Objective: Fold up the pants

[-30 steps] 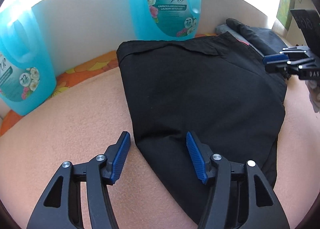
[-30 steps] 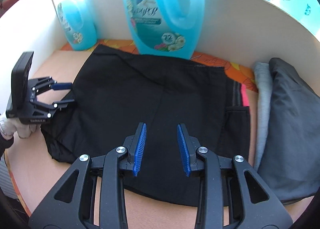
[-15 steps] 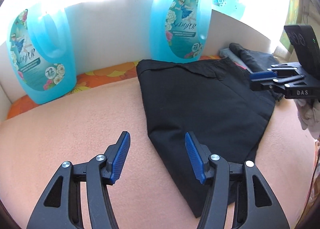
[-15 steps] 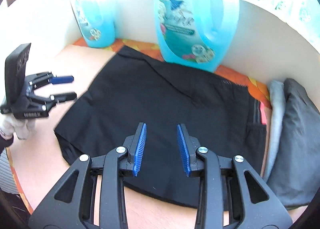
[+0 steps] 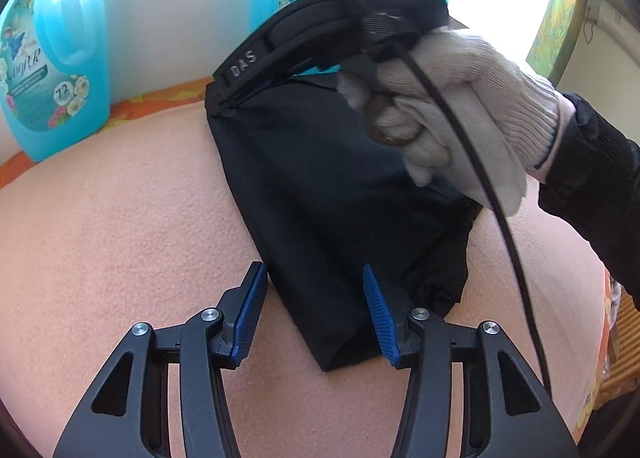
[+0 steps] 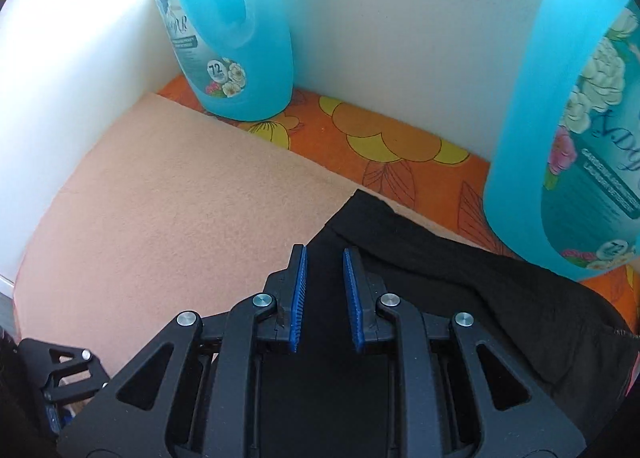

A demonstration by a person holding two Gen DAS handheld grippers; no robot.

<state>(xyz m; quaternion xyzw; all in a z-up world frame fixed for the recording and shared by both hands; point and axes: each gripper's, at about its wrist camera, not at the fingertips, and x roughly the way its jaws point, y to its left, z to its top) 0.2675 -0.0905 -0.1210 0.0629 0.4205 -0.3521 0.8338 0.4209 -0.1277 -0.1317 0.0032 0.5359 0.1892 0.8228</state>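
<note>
Pants: the black pants [image 5: 340, 194] lie partly folded on the peach blanket [image 5: 120, 226], near the back wall.
Right gripper: the right gripper [image 6: 325, 294] is over the far corner of the pants. Its jaws have just been closing. There is a narrow gap between the blue pads, with black cloth showing in it. I can't see the pads pressing on it yet.
Left gripper: the left gripper [image 5: 314, 314] is at the near tip of the pants. Its jaws have been closing too, but they are spread and hold nothing.
What could go wrong: the right pads may catch only the top layer, so the fold pulls apart. The near tip could slide if nobody holds it.
Count: one pair of pants, two grippers, one white glove [image 5: 452, 106], two blue soap bottles [image 6: 224, 30].
</note>
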